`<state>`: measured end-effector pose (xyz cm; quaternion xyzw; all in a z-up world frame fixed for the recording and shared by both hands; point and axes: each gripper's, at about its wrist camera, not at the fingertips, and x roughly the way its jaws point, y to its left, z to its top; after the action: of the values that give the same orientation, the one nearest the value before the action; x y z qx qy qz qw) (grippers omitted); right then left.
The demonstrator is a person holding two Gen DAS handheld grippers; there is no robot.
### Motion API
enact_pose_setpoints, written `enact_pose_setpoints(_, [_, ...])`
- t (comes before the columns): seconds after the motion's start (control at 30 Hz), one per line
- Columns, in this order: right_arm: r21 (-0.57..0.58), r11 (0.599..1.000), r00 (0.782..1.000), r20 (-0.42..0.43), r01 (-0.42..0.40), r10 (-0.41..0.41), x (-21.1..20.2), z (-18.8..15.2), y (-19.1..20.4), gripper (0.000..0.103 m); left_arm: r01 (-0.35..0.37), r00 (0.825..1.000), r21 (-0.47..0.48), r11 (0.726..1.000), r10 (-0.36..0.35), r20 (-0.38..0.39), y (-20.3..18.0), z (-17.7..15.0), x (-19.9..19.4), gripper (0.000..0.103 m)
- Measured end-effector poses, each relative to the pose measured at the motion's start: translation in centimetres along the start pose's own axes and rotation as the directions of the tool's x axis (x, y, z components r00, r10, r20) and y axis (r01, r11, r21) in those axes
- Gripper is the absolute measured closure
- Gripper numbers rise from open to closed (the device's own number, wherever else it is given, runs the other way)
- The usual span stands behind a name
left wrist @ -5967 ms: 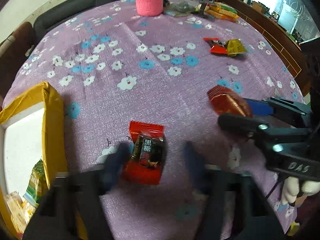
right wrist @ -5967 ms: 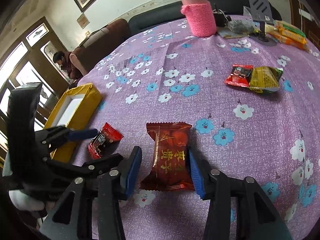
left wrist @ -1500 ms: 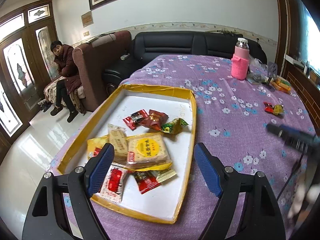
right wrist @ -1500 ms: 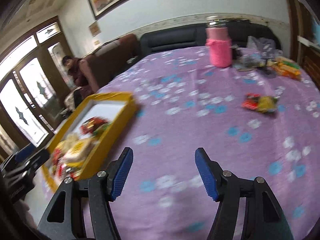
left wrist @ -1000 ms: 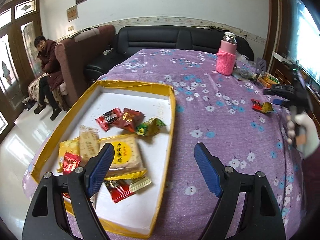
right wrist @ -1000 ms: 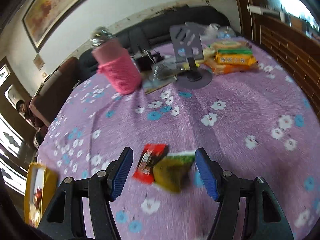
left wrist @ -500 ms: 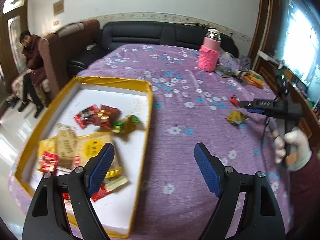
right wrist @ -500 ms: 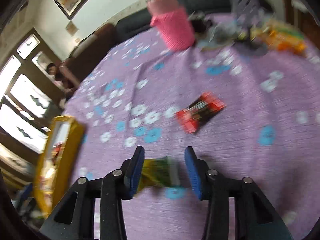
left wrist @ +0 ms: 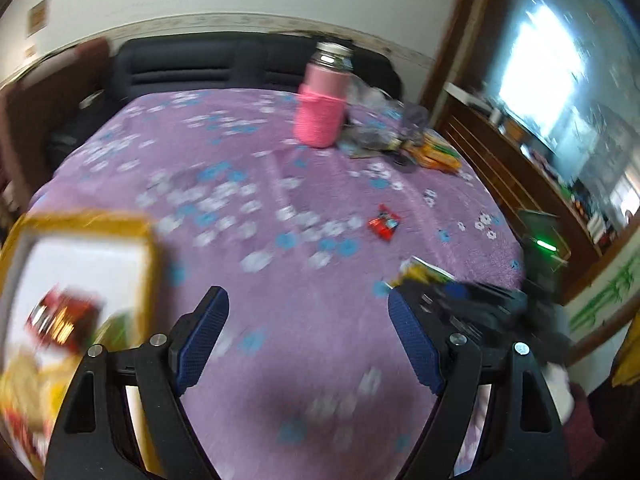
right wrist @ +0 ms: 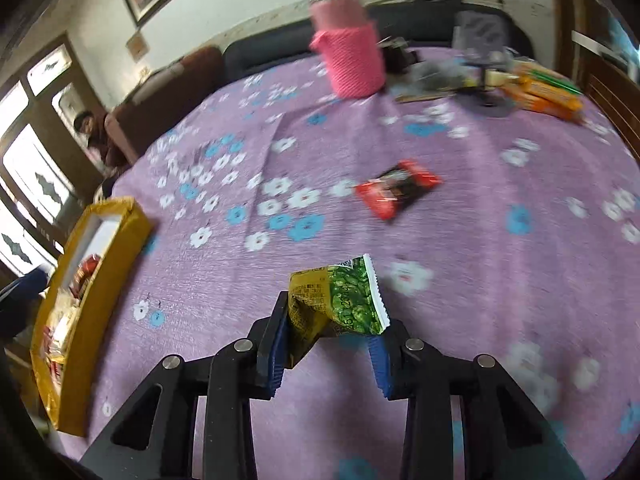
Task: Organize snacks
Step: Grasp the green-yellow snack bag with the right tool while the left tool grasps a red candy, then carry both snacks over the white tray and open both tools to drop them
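Observation:
My right gripper is shut on a green and yellow snack packet and holds it above the purple flowered tablecloth. The same packet shows at the right in the left wrist view, in the right gripper. A red snack packet lies on the cloth farther out; it also shows in the left wrist view. My left gripper is open and empty over the cloth. The yellow tray holding several snacks stands at the left, and its rim shows in the left wrist view.
A pink-sleeved bottle stands at the far side of the table, also seen in the left wrist view. Orange packets and clutter lie at the far right. A person sits beyond the table's left edge.
My right gripper has closed on the green and yellow packet and lifted it. My left gripper has swung right, away from the tray, and stays open.

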<state>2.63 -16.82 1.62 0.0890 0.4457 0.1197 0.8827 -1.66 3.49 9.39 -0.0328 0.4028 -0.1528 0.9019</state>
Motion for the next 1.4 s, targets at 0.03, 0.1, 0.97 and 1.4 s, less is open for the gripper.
enact_pose_setpoints(0.03, [0.017,1.0,1.0,0.017,0.003,-0.003,-1.0,-0.3,-0.8,0.067,0.01,1.0,0.039,0.999,-0.01,-0.017,-1.1,1.1,2.0,0.021])
enact_pose_setpoints(0.1, [0.05,0.999,0.998,0.06,0.001,-0.004,-2.9,-0.8,-2.5,0.067,0.031,0.999,0.085,0.996,-0.027,-0.047,-2.6,2.4,5.0,0.021])
enact_pose_setpoints(0.97, [0.141,0.984,0.991,0.086,-0.113,0.101,-3.6,-1.2,-5.7,0.066,0.082,0.991,0.212,0.974,-0.058,-0.119,-5.9,3.5,12.0,0.08])
enact_pose_setpoints(1.4, [-0.042,0.992,0.988,0.095,-0.119,0.123,-4.3,-2.2,2.2,0.066,-0.058,0.991,-0.074,0.996,0.066,0.113,5.6,-4.0,-7.1,0.079])
